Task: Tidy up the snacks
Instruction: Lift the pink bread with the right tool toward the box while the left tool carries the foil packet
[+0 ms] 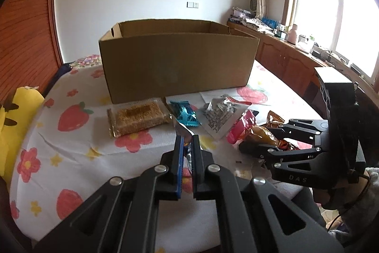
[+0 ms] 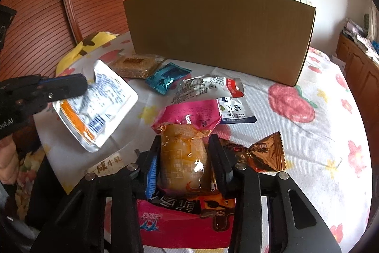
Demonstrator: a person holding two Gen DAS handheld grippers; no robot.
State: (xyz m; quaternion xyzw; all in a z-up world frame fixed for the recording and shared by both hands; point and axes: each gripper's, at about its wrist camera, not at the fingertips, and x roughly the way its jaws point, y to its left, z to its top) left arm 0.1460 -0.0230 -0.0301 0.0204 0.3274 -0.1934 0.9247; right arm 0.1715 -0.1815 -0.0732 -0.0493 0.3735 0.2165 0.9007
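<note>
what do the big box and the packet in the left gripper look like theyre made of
Box: looks like corrugated cardboard, matte brown, with faint ribbing across its face and a raw cut edge.
Packet shut in the left gripper: likely metallised plastic film, glossy silver and crinkled, with a flat sealed border.

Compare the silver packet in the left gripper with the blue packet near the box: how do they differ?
The silver packet is larger, white-silver with an orange edge; the blue packet is small and shiny blue. The silver packet is pinched at one edge by the left gripper and hangs tilted above the cloth; the blue packet lies flat, untouched. Both are sealed snacks outside the box.
</note>
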